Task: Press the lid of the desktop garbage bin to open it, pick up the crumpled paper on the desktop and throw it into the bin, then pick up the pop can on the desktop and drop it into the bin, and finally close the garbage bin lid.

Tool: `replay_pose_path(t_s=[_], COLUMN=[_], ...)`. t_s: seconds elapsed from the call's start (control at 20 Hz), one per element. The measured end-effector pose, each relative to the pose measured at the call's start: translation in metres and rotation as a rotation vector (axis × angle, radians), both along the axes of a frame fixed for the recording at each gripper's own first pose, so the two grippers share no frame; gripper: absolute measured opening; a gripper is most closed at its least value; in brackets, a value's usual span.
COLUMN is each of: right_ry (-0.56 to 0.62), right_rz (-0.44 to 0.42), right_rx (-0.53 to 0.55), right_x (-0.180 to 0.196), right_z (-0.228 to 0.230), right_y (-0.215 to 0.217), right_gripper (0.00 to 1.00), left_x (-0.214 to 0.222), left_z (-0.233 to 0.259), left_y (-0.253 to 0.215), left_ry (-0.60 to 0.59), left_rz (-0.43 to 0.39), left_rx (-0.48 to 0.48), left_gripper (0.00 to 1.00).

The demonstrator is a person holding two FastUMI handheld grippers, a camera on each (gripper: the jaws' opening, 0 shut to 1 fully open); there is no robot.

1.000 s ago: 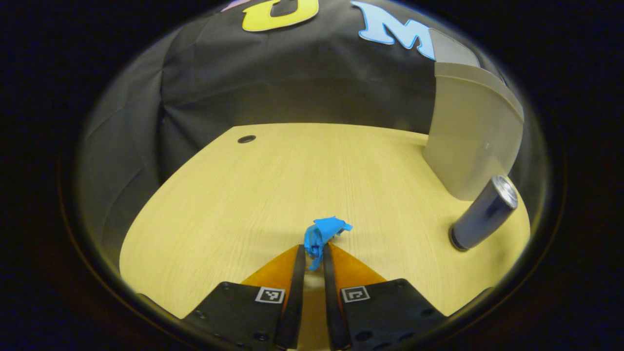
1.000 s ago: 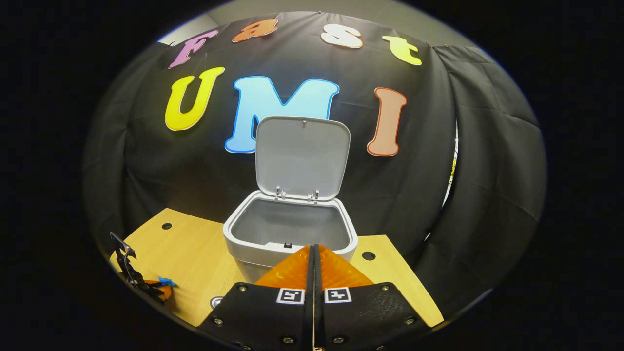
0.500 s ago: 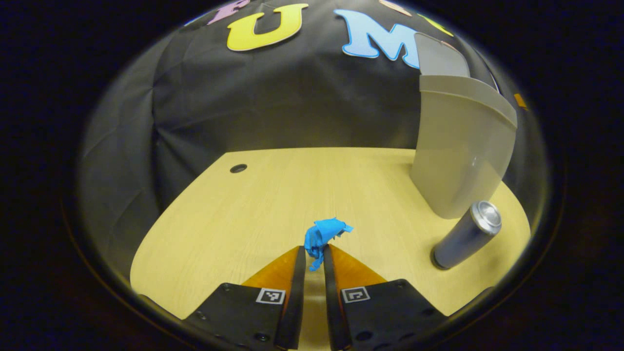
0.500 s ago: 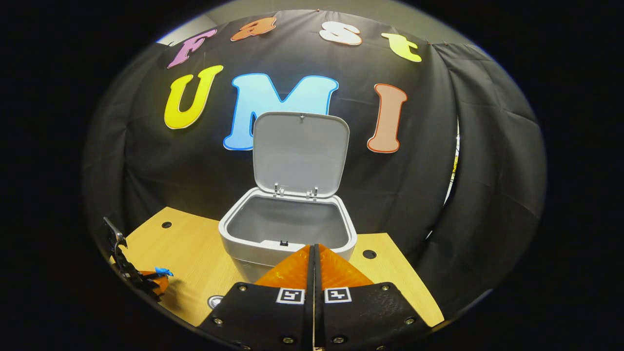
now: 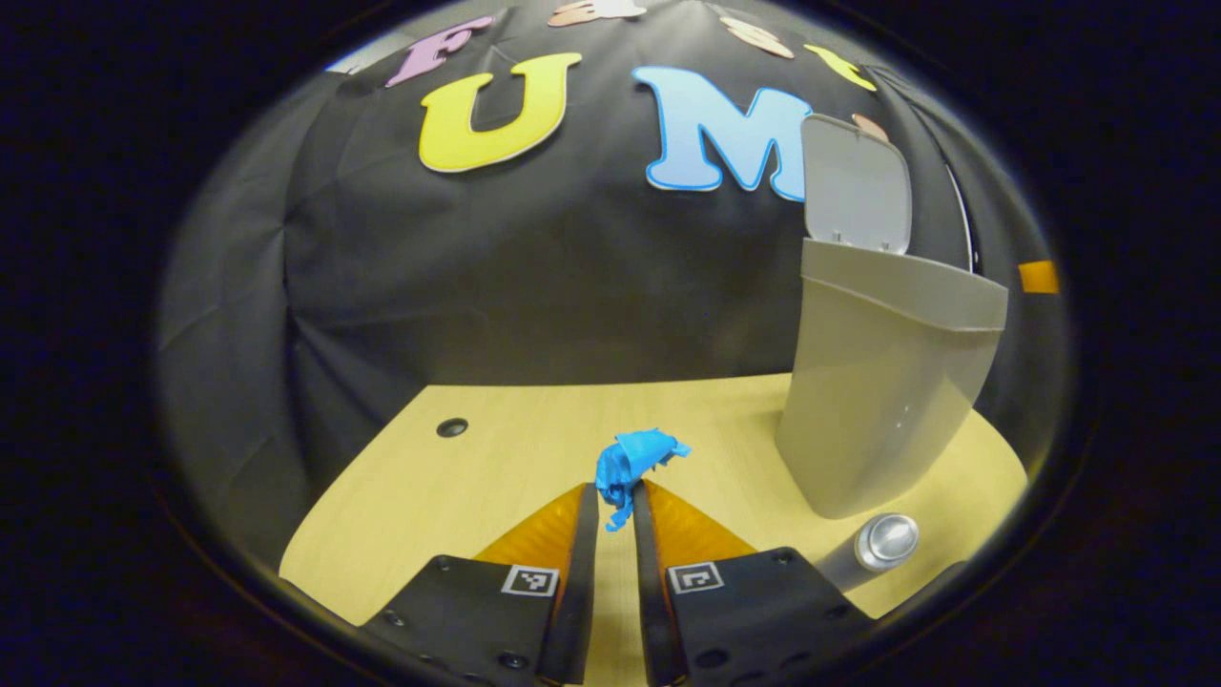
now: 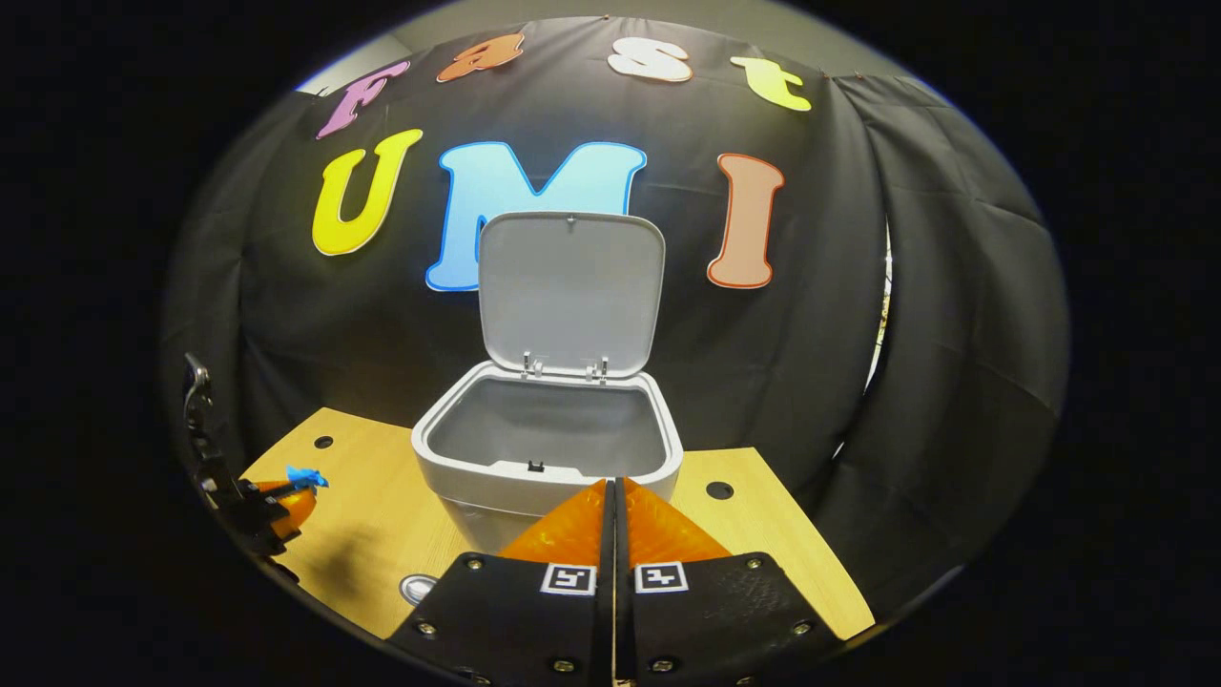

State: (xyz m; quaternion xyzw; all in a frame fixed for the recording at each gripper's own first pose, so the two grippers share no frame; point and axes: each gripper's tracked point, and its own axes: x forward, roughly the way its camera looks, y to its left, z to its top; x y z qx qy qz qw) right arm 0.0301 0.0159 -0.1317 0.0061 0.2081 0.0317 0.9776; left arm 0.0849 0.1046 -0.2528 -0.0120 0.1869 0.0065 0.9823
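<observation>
Left gripper view: paper in hand, bin open

Left gripper view showed the left gripper (image 5: pixel 611 501) with its jaws pinched on the crumpled paper (image 5: pixel 631 458), held up off the surface (image 5: pixel 448 487). Garbage bin (image 5: pixel 882 382) stood to the right and farther off, lid (image 5: pixel 856 186) raised. Pop can (image 5: pixel 876 546) upright, near and right, just in front of the bin. Right gripper view: right gripper (image 6: pixel 611 501) with jaws closed on nothing, idle in front of the open bin, whose inside looked bare. Judged progress: lid opened, paper picked up. Left to do: drop paper in, take can, drop it in, close lid.
</observation>
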Motion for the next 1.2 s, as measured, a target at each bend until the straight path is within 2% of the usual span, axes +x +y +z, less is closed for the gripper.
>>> replay_pose_path(t_s=[0.05,0.2,0.25,0.55,0.8,1.2], right_ry=[0.002,0.005,0.005,0.023,0.043,0.065], right_rz=[-0.003,-0.016,-0.021,-0.055,-0.093,-0.17], right_rx=[0.003,0.014,0.018,0.03,0.035,0.038], right_x=[0.0,-0.001,-0.002,-0.008,-0.017,-0.031], right_z=[-0.001,-0.004,-0.005,-0.014,-0.023,-0.031], right_y=[-0.002,-0.008,-0.01,-0.027,-0.046,-0.082], right_gripper=[0.01,0.01,0.01,0.01,0.01,0.01], left_x=[0.003,0.015,0.019,0.044,0.057,0.059], left_z=[0.01,0.035,0.043,0.08,0.111,0.153], left_y=[-0.005,-0.021,-0.028,-0.079,-0.13,-0.192], left_ry=[-0.017,-0.065,-0.078,-0.139,-0.196,-0.286], left_rz=[-0.009,-0.037,-0.048,-0.135,-0.204,-0.316], left_rx=[0.001,0.006,0.012,0.013,-0.003,0.019], left_gripper=[0.3,0.26,0.29,0.27,0.29,0.29])
